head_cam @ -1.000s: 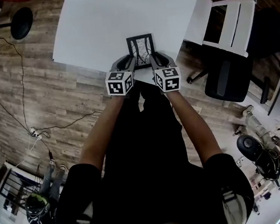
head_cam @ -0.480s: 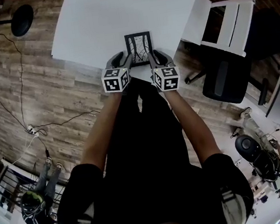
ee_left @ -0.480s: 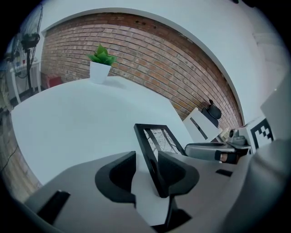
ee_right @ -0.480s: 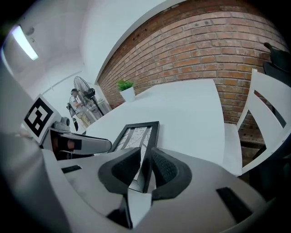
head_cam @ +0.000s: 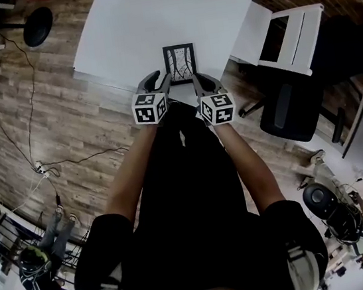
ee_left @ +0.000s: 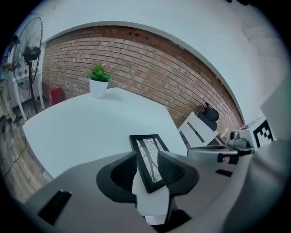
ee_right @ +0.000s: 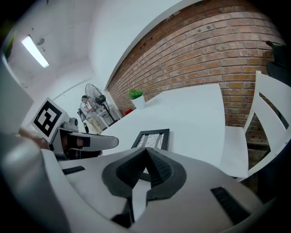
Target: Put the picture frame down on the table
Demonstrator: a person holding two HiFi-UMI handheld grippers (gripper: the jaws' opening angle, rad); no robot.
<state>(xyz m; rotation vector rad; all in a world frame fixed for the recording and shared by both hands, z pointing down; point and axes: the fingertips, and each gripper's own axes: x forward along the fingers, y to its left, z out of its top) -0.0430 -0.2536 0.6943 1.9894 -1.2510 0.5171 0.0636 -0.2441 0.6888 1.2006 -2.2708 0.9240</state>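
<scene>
The picture frame (head_cam: 180, 64) lies flat on the white table (head_cam: 144, 25), close to its near edge. Just on its near side the left gripper (head_cam: 161, 82) hovers; its jaws have just been opening, and they stand wide apart and grip nothing. Beside it on the right, the right gripper (head_cam: 200, 80) has its jaw tips together, empty

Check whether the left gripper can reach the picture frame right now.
Probably yes. The picture frame lies flat just ahead of the left gripper, whose jaws stand open; only bare table lies between.
</scene>
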